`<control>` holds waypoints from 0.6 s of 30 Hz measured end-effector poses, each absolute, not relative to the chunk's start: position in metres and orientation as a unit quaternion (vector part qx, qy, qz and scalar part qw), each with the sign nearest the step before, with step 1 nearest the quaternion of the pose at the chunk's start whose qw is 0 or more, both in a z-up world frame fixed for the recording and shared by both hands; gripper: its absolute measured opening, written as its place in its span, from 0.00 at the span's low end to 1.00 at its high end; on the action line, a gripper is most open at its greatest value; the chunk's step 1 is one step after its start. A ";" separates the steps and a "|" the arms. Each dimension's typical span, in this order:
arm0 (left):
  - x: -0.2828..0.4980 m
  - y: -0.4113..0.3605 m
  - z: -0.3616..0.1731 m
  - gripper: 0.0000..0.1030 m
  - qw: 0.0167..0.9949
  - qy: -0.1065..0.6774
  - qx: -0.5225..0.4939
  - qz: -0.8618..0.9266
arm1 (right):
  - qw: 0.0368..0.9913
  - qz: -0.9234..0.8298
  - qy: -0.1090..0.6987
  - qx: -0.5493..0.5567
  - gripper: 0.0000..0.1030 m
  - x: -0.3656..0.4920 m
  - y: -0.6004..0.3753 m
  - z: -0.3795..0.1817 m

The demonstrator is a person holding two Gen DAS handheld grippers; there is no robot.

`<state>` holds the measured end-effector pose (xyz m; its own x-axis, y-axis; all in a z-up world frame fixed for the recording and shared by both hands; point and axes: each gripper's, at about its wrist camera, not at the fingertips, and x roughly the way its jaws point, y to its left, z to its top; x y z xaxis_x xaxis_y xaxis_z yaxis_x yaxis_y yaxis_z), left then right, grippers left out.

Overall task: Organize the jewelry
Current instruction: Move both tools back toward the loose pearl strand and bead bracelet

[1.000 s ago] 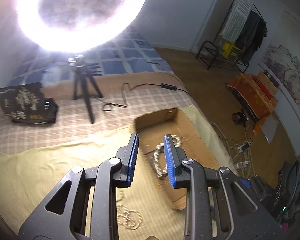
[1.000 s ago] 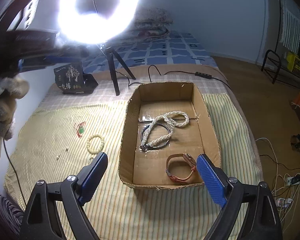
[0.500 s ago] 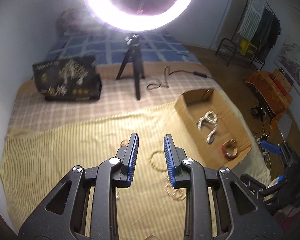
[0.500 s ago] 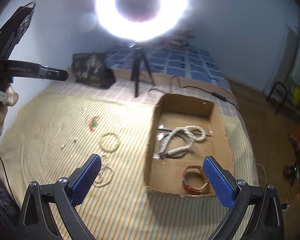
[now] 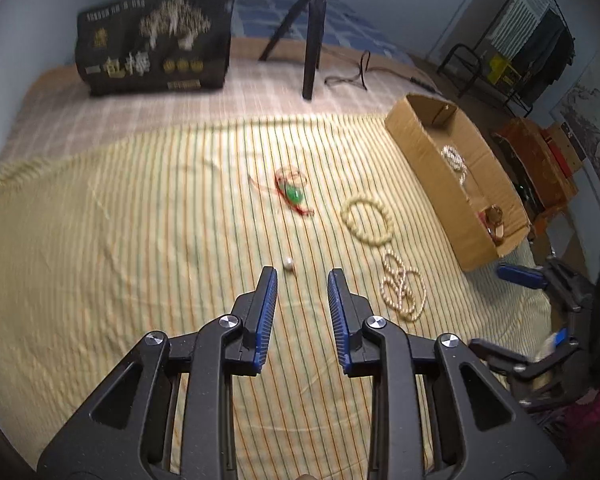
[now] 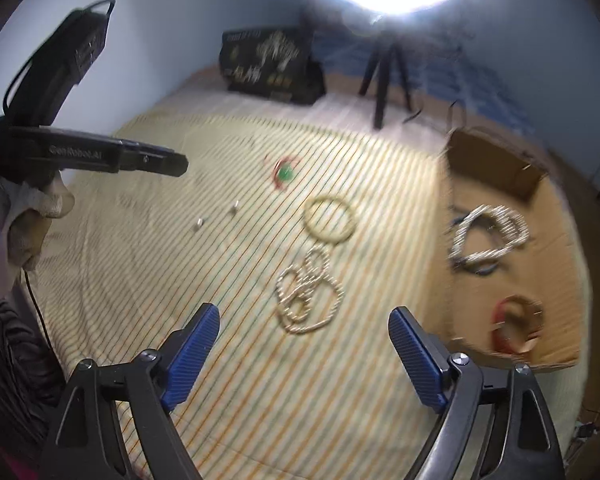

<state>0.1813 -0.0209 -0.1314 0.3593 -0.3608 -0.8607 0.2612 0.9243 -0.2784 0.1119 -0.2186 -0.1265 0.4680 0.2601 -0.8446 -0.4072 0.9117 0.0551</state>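
The black left gripper [image 5: 302, 276] with blue-padded fingers [image 5: 269, 292] angles downward, narrowly parted and empty; the matching right gripper [image 6: 304, 326], wide apart, is closing on nothing.

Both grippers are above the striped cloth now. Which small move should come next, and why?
Probably lower the right gripper onto the looped pearl necklace. Its jaws, now closing, hold nothing and frame that necklace, which lies outside the cardboard box.
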 end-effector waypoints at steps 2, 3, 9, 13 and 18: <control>0.181 -0.019 -0.143 0.25 0.812 0.548 -0.052 -0.194 | 0.843 0.205 0.492 -0.075 0.85 0.116 -0.213 -0.138; 0.181 -0.019 -0.147 0.25 0.808 0.553 -0.053 -0.195 | 0.837 0.209 0.501 -0.073 0.86 0.119 -0.211 -0.144; 0.182 -0.022 -0.170 0.25 0.792 0.577 -0.038 -0.199 | 0.815 0.201 0.538 -0.078 0.88 0.136 -0.202 -0.172; 0.184 -0.030 -0.184 0.25 0.784 0.588 -0.014 -0.197 | 0.812 0.185 0.547 -0.090 0.88 0.145 -0.201 -0.181; 0.184 -0.039 -0.193 0.25 0.785 0.589 0.024 -0.192 | 0.809 0.180 0.550 -0.100 0.88 0.150 -0.200 -0.187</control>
<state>0.1842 -0.0389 -0.1930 0.2328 -0.2732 -0.9334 0.3287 0.9253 -0.1889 0.1503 -0.2004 -0.1874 0.3298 0.1826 -0.9262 -0.4017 0.9150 0.0373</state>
